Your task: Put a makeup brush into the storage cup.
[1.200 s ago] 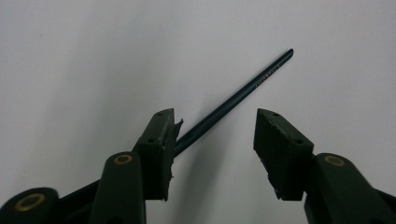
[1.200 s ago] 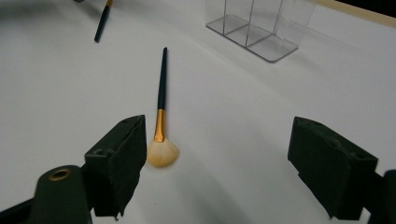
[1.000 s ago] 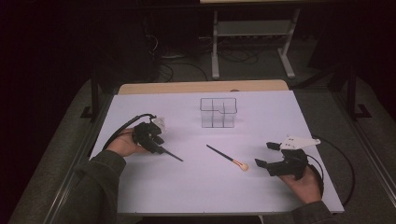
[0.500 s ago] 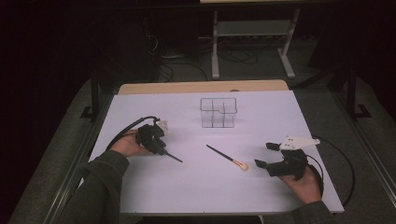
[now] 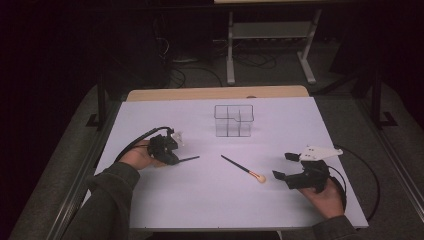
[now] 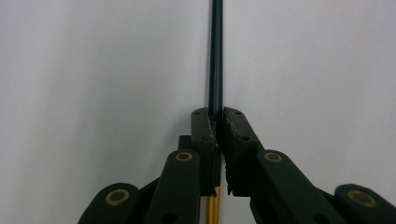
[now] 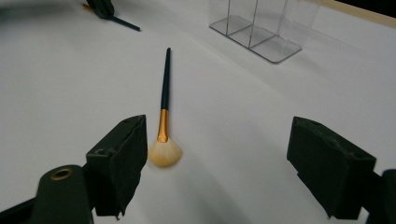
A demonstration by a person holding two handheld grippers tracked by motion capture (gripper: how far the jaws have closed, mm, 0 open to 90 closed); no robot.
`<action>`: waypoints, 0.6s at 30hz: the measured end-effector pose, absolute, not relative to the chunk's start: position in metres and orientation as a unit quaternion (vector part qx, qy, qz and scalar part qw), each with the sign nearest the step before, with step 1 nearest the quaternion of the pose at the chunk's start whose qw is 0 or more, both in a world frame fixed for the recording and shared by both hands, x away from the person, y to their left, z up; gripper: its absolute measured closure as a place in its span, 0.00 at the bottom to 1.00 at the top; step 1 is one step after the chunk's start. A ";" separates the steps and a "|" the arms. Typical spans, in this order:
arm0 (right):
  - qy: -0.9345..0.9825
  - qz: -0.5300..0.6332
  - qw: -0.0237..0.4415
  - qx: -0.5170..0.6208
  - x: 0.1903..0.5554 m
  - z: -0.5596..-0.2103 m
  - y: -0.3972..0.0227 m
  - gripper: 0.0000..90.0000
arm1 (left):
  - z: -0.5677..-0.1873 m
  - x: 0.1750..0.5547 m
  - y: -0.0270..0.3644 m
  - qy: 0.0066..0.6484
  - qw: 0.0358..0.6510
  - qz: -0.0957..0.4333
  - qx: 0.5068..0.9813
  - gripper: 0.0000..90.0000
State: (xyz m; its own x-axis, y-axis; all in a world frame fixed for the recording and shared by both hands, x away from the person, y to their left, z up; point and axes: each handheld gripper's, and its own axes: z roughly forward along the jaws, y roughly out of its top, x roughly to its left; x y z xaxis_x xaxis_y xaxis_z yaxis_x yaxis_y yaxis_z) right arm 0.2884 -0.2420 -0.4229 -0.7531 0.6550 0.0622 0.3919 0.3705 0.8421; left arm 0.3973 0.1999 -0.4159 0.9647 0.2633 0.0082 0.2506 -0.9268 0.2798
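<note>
Left gripper point(image 6: 217, 122) had just closed, pinching a thin brush handle point(image 6: 215, 56) lying flat. Right gripper point(image 7: 219, 161) sat wide open, empty, near the fan brush point(image 7: 164, 135), probably for the clear organizer point(image 5: 234, 120).

A black-and-gold brush point(image 6: 215, 56) lay on a white table point(image 5: 200, 200); another brush point(image 7: 163, 116), cream-bristled, at three o'clock.

At left of frame, left gripper point(image 5: 172, 156) clamped on a thin dark brush point(image 5: 189, 159); at centre, a fan brush point(image 5: 243, 169) lying flat; at lower right, right gripper point(image 5: 286, 166) gaping; above centre, a clear organiser point(image 5: 233, 120).
</note>
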 end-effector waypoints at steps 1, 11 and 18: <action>0.815 0.460 0.142 0.321 0.289 -0.423 -0.242 0.22 | -0.416 0.398 0.200 0.137 0.139 0.020 0.981 0.93; 0.815 0.460 0.141 0.322 0.289 -0.423 -0.243 0.22 | -0.408 0.398 0.206 0.152 0.150 0.018 0.977 0.93; 0.814 0.461 0.144 0.323 0.288 -0.422 -0.243 0.22 | -0.397 0.392 0.208 0.155 0.165 0.017 0.974 0.93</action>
State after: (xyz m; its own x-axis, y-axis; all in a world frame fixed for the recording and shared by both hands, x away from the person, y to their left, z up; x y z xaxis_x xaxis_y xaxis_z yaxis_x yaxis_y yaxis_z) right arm 0.2883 -0.2431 -0.4216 -0.7497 0.6587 0.0638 0.3933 0.3659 0.8434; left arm 0.3922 0.2081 -0.3971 0.9516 0.3067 -0.0182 0.2956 -0.8978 0.3264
